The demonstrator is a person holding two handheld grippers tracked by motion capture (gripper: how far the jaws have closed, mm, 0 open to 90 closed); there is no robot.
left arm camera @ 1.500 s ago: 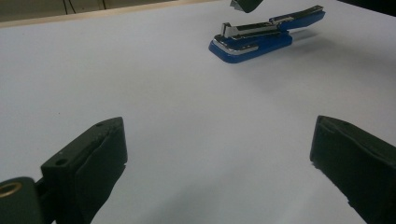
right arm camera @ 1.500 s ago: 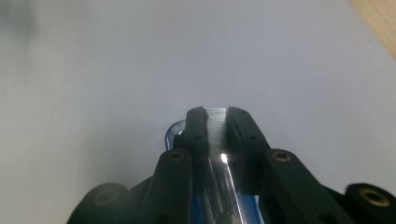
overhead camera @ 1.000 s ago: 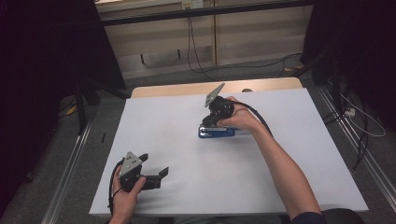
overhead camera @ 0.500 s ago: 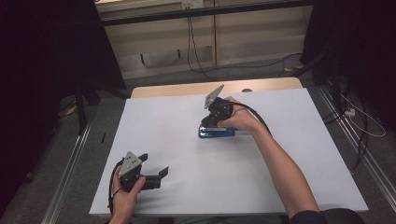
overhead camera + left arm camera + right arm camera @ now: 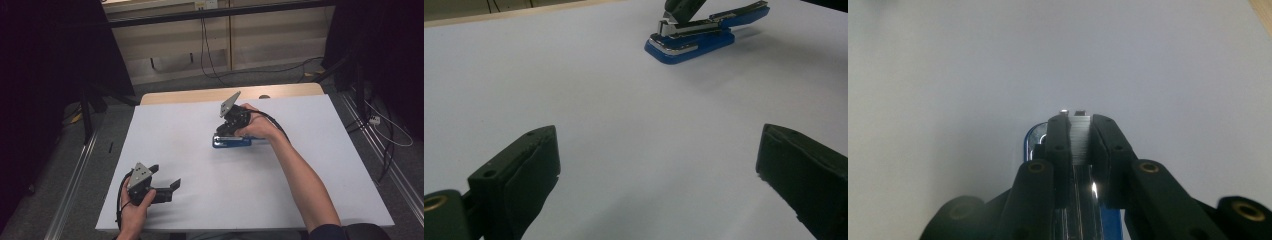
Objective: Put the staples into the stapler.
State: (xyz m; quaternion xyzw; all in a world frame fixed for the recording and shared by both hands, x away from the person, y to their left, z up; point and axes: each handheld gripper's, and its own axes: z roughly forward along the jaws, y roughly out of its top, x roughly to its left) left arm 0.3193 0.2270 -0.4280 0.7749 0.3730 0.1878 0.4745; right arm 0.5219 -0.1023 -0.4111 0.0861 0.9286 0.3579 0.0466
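My right gripper, tipped down mid-table, pinches what looks like the chrome top of the glossy blue stapler, while my left gripper rests spread wide near the front edge.

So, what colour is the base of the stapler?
Blue, with a silver metal part on top. The stapler shows best in the left gripper view.

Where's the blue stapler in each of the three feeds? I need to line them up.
High view: the blue stapler lies mid-table on the white table sheet, under the right gripper.
Left gripper view: top centre-right, far beyond the wide-open jaws.
Right gripper view: bottom centre, its metal top clamped between the jaws.
Shared landmark: the right gripper on the stapler's metal arm, and the white sheet.
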